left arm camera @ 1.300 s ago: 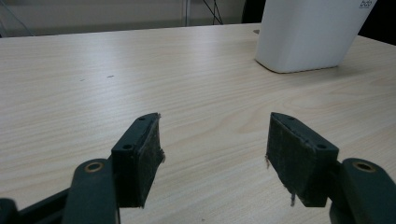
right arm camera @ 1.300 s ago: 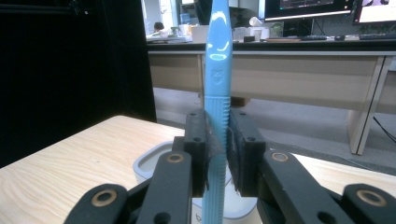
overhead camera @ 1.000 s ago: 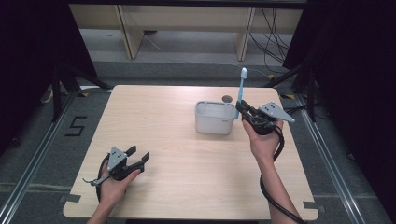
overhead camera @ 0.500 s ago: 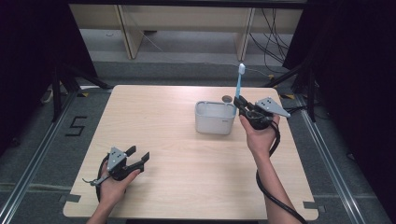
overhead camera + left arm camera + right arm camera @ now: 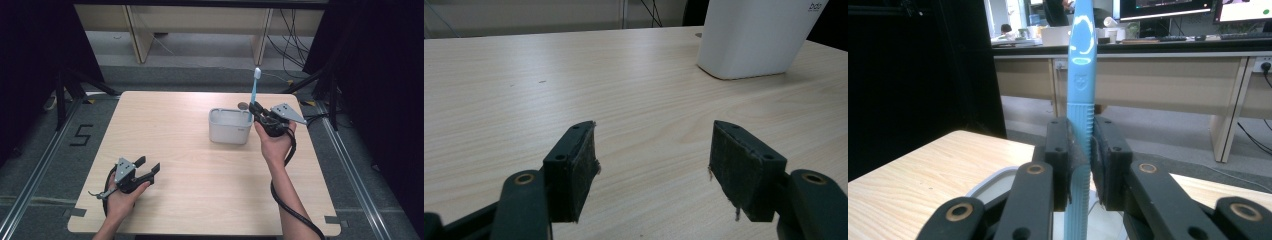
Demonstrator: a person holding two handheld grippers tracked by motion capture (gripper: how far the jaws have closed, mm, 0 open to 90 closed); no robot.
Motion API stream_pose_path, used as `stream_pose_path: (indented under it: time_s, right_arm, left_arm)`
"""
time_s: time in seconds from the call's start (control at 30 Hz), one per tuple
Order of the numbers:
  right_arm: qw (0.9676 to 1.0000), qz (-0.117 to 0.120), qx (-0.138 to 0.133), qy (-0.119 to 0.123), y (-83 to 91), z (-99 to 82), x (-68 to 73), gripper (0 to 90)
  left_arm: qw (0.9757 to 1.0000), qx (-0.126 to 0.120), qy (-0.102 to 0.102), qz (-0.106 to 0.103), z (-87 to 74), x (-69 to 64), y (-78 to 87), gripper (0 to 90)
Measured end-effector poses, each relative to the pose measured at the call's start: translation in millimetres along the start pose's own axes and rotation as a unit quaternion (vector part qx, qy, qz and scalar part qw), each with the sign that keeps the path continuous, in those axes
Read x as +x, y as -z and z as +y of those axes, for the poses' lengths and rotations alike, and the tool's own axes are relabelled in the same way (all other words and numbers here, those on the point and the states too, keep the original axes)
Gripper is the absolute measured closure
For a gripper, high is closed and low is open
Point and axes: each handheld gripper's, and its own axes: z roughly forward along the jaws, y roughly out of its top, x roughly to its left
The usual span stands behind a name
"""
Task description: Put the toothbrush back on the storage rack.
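Over at the near left of the desk, the left hand-held gripper is just sitting in the person's left hand, low over the wood, with its jaws spread wide apart and nothing between them. In the left gripper view the two black pads are pointing across bare light woodgrain toward the white container farther off to the right.

Moving right, that same white container, a rounded rectangular tub, is standing on the far middle-right part of the desk. There's a small dark round thing lying just behind it, too small to make out.

Then the right hand-held gripper is hanging right at the tub's right edge, clamping down on a light blue toothbrush. The toothbrush is standing upright with its white bristle head at the top, and its lower end is dipping toward the inside of the tub. In the right gripper view the toothbrush handle is being squeezed between the two pads, and the tub's white rim is showing right below the jaws. The right hand is coming in from the near side, cable trailing down along the forearm.
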Motion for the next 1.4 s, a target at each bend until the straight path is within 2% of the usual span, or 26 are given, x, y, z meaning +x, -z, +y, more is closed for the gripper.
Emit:
stream_pose_path:
  time_s: [0.13, 0.17, 0.33, 0.53, 0.6, 0.63, 0.77, 0.83, 0.93, 1.03, 1.4]
  right_arm:
    - [1.0, 0.003, -0.004, 0.006, -2.7, -0.8, -1.3, 79.0]
    - [1.0, -0.002, 0.007, 0.003, -1.7, -0.7, -0.6, 79.0]
    - [1.0, -0.007, 0.003, 0.006, -4.5, -3.0, -1.8, 79.0]
    - [0.9999, -0.005, 0.009, -0.002, -7.4, -6.3, -1.1, 79.0]
    - [0.9999, -0.006, 0.008, 0.006, -8.3, -7.4, -2.5, 79.0]
    - [0.9999, -0.006, 0.008, -0.001, -9.6, -8.5, -2.1, 78.9]
    - [0.9999, -0.012, 0.012, 0.002, -10.4, -10.1, -3.3, 79.0]
    - [0.9998, -0.013, 0.012, -0.011, -11.4, -11.4, -2.1, 78.9]
    - [0.9998, -0.015, 0.01, 0.005, -13.0, -12.1, -4.4, 79.0]
    - [0.9998, -0.012, 0.015, -0.004, -14.2, -13.2, -3.8, 78.9]
    - [0.9996, -0.018, 0.02, 0.001, -17.2, -17.0, -4.9, 78.9]
  left_arm:
    - [1.0, 0.0, 0.0, 0.0, 0.0, 0.1, 0.0, 34.5]
    - [1.0, 0.0, 0.0, 0.0, 0.0, 0.1, 0.0, 34.4]
    - [1.0, 0.0, 0.0, 0.0, 0.0, 0.1, 0.0, 34.4]
    - [1.0, 0.0, 0.001, 0.0, 0.0, 0.2, 0.1, 34.5]
    - [1.0, 0.0, 0.001, 0.0, 0.0, 0.3, 0.1, 34.5]
    - [1.0, 0.0, 0.0, 0.0, 0.0, 0.3, 0.1, 34.5]
    - [1.0, -0.001, 0.001, 0.0, 0.0, 0.3, 0.1, 34.4]
    - [1.0, -0.001, 0.001, 0.0, 0.0, 0.3, 0.1, 34.5]
    - [1.0, 0.0, 0.001, 0.0, 0.0, 0.3, 0.1, 34.5]
    - [1.0, -0.001, 0.001, 0.0, 0.0, 0.3, 0.1, 34.4]
    - [1.0, -0.001, 0.001, -0.001, -0.1, 0.3, 0.1, 34.5]
